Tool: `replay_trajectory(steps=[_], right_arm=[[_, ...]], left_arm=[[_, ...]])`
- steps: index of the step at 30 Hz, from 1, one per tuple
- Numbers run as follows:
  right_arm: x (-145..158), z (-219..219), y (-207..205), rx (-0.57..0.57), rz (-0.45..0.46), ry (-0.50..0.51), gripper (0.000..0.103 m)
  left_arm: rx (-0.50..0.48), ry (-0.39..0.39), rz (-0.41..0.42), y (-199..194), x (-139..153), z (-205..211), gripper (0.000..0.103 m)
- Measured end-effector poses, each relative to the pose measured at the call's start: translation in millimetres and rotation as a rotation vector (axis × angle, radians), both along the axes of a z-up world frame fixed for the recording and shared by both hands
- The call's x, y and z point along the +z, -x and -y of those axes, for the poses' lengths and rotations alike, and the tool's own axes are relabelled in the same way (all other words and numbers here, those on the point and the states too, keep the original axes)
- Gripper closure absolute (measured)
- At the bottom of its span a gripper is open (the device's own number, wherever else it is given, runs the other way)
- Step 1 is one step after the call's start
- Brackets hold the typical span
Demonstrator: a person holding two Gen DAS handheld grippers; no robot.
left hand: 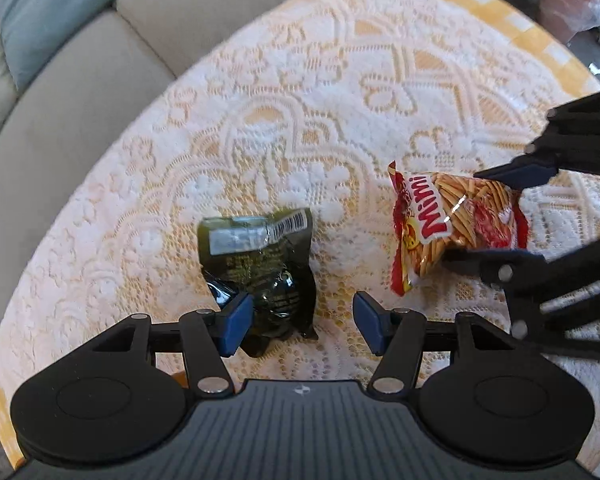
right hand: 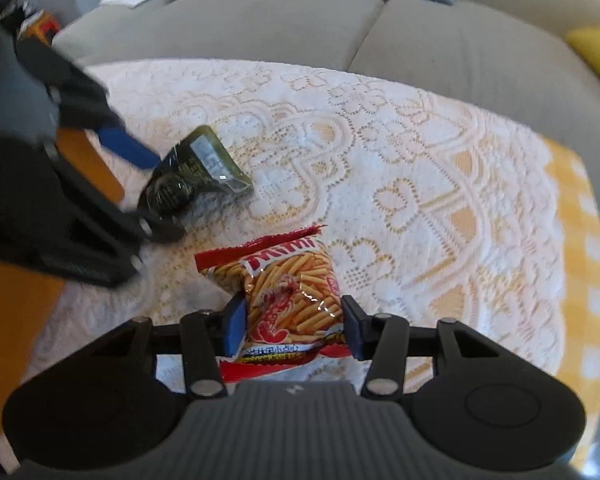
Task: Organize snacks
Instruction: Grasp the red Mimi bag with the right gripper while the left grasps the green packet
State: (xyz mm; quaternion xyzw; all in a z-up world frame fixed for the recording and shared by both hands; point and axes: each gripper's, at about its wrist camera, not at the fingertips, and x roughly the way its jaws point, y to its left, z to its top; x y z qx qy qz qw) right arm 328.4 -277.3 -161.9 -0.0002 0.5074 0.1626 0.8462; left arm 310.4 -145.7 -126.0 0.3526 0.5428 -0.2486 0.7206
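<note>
The dark green packet's (left hand: 260,268) lower left corner hides behind a blue pad (left hand: 234,330); the left hand-held gripper (right hand: 156,196) is motion-blurred; the red Mimi bag's (right hand: 292,300) bottom edge is hidden.

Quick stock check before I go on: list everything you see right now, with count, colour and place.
Snack bag: one, red and orange, on the cloth, between the right tongs' fingers.
Dark packet: one, dark green, on the cloth, in front of the left tongs.
Lace cloth: one, white over yellow, covering the table.
Sofa: one, grey, behind the table.
Cushion: one, blue, on the sofa.
Left tongs: open around the packet's near end.
Right tongs: closed on the snack bag.
</note>
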Motion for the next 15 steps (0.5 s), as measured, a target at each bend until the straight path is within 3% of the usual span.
replay_trajectory(steps=[4,11,15], right_arm=[[-3.8,1.9,-1.1,-0.005,-0.032,-0.027,0.052],[-8.6,4.8,-6.2,-0.014,-0.043,-0.068,0.043],[-11.7,0.2,-6.8,-0.002,-0.041,-0.056,0.039]], left_arm=[[0.034,-0.05,0.02,-5.3,-9.4,3.3,0.037],[0.066,-0.107,0.049,-13.2,-22.8,0.2,0.056],[0.081,-0.094,0.046,-16.4,-21.3,0.2,0.061]])
